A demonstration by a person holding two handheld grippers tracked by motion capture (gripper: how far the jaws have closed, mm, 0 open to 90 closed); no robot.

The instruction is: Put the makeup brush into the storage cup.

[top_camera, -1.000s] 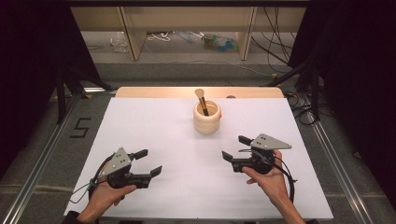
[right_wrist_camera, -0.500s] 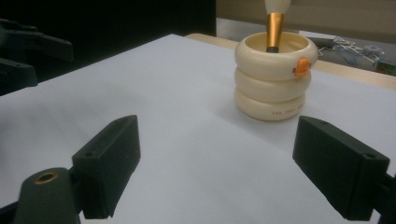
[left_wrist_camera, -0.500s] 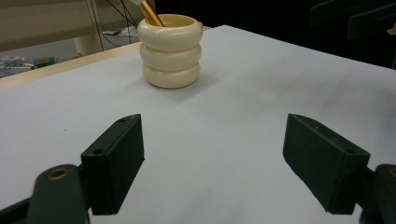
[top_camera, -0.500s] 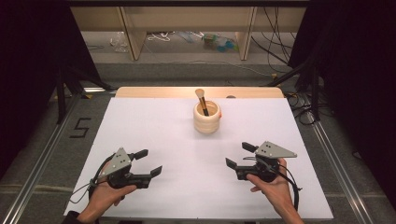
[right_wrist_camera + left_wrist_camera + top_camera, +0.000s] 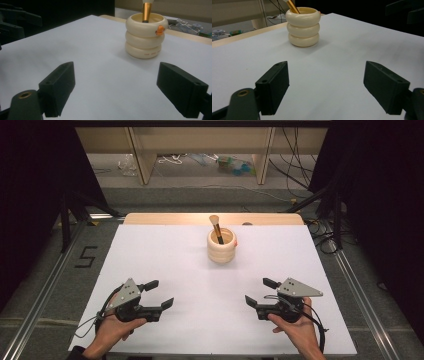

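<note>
A cream ribbed holder [image 5: 221, 246] stands upright near the far middle of the white table [image 5: 170, 255]. A brush [image 5: 216, 227] with a gold ferrule leans inside it. The same holder [image 5: 303, 26] rises ahead in the left gripper view, and in the right gripper view the holder [image 5: 145, 35] carries a small orange knob [image 5: 160, 29]. My left gripper [image 5: 158, 293] rests open at the near left, nothing between its jaws. My right gripper [image 5: 261, 291] rests open at the near right, also holding nothing. Both point toward the holder from well short of it.
Wooden shelving legs [image 5: 141, 157] and loose cables [image 5: 300, 177] lie on the floor beyond the table. A metal rail [image 5: 45, 290] runs along the left side, beside a floor mark "5" [image 5: 86, 256]. The table's wooden far edge [image 5: 165, 218] shows behind the white sheet.
My right gripper has drawn back toward the near edge and slightly rightward. The left gripper and the holder have stayed put.
</note>
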